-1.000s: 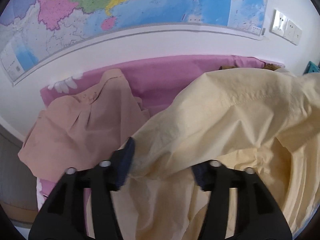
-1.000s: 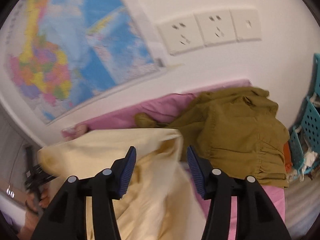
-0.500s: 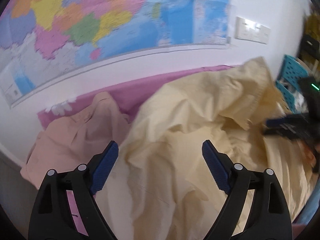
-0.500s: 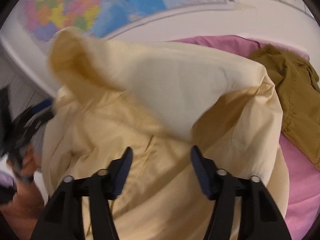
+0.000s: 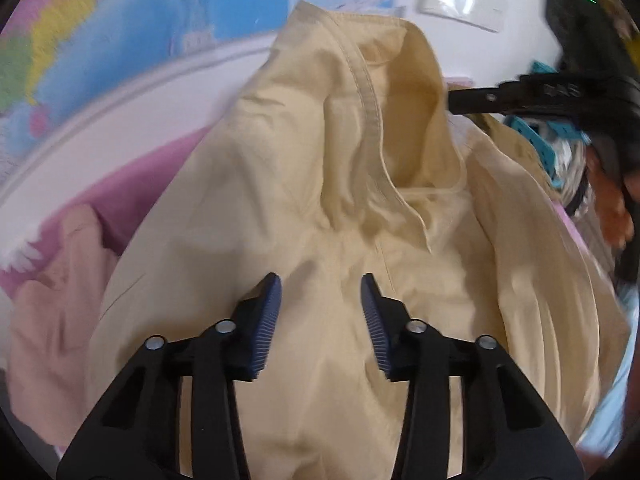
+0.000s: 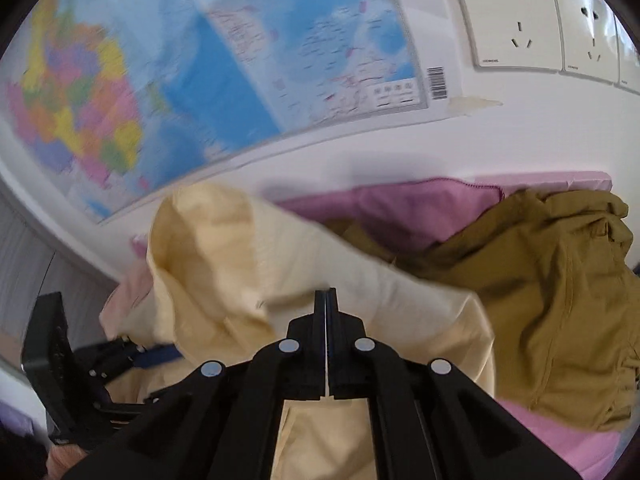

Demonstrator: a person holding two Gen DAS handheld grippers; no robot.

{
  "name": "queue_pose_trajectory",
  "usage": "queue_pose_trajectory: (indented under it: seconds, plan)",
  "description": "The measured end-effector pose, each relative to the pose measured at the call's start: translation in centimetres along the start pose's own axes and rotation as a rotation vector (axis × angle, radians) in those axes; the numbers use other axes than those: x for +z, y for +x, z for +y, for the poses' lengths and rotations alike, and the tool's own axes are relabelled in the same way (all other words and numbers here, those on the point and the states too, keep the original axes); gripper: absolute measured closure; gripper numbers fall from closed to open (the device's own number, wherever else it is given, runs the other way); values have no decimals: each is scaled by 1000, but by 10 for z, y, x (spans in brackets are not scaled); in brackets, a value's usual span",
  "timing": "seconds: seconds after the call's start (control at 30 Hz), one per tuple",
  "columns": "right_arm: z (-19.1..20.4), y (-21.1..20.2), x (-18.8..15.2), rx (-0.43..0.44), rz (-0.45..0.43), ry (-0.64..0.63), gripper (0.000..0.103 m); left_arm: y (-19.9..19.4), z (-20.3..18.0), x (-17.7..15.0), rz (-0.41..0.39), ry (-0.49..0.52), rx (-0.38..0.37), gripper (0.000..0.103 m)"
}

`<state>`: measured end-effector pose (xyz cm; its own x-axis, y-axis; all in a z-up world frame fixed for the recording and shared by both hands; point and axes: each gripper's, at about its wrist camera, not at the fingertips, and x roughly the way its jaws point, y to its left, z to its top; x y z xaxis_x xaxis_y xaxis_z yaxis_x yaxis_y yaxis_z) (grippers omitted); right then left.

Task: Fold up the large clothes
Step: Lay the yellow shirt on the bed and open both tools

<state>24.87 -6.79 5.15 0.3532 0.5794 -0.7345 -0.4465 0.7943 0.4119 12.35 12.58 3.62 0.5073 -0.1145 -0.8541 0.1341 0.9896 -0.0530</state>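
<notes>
A large pale yellow shirt (image 5: 320, 184) fills the left wrist view, its collar raised at the top. My left gripper (image 5: 320, 312) is open and empty, its blue pads just above the shirt's body. My right gripper (image 6: 326, 300) is shut on an edge of the yellow shirt (image 6: 224, 264) and holds it up off the pink sheet. The right gripper also shows in the left wrist view (image 5: 532, 96), at the shirt's raised collar. The left gripper shows in the right wrist view (image 6: 132, 354), low on the left.
A pink sheet (image 6: 420, 208) covers the surface against a white wall with a map (image 6: 240, 60) and sockets (image 6: 512, 24). An olive garment (image 6: 560, 292) lies at the right, a peach garment (image 5: 56, 312) at the left. A teal basket (image 5: 536, 140) stands far right.
My right gripper closed on the yellow shirt's edge and lifted it. My left gripper let go of the shirt earlier, narrowed its opening and swung right over the shirt's body.
</notes>
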Motion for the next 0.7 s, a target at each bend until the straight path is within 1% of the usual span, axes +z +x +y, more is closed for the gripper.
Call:
queue_pose_trajectory:
  seconds: [0.03,0.07,0.1,0.13,0.2,0.23,0.27,0.3,0.33,0.37,0.4,0.43,0.47,0.5,0.53,0.57,0.6,0.63,0.67,0.7]
  plan:
    - [-4,8,5,6,4,9,102,8,3,7,11,-18,4,65]
    - [-11,13,5,-18,7,28,102,18,9,15,23,-40,11,67]
    - [-9,20,7,-39,4,38,101,27,13,22,34,-56,17,67]
    - [-10,24,7,-46,2,44,100,39,21,29,54,-88,21,67]
    - [-18,23,4,-34,-7,81,95,57,33,35,91,-143,45,70]
    - [-17,18,1,-27,-9,71,84,71,44,38,130,-202,40,70]
    - [-14,11,-4,-41,-8,42,61,80,49,39,155,-224,33,70]
    - [-13,4,-8,-65,-19,18,53,89,53,40,183,-241,28,70]
    - [-10,-5,-14,-80,-29,-8,51,100,59,39,228,-273,14,70]
    - [-7,-19,-24,-73,-25,-37,51,104,61,39,250,-286,4,71]
    - [-6,-27,-31,-63,-28,-45,50,103,64,39,254,-300,-7,70]
    - [-5,-43,-42,-53,-38,-55,46,99,65,39,244,-305,-17,69]
    - [-4,-60,-55,-57,-45,-79,45,91,64,39,225,-293,-37,62]
    - [-4,-71,-65,-60,-57,-96,44,79,63,38,201,-276,-55,52]
    - [-3,-88,-81,-53,-67,-112,36,63,62,34,162,-262,-60,48]
    - [-3,-98,-92,-48,-68,-121,33,51,61,30,131,-243,-61,39]
    - [-2,-115,-112,-50,-72,-132,33,33,56,24,87,-206,-61,27]
    - [-2,-125,-128,-49,-64,-140,33,21,52,19,60,-180,-52,24]
    - [-1,-137,-150,-36,-44,-154,33,3,45,9,20,-140,-43,24]
    - [1,-142,-164,-22,-35,-151,32,-8,40,1,0,-112,-54,24]
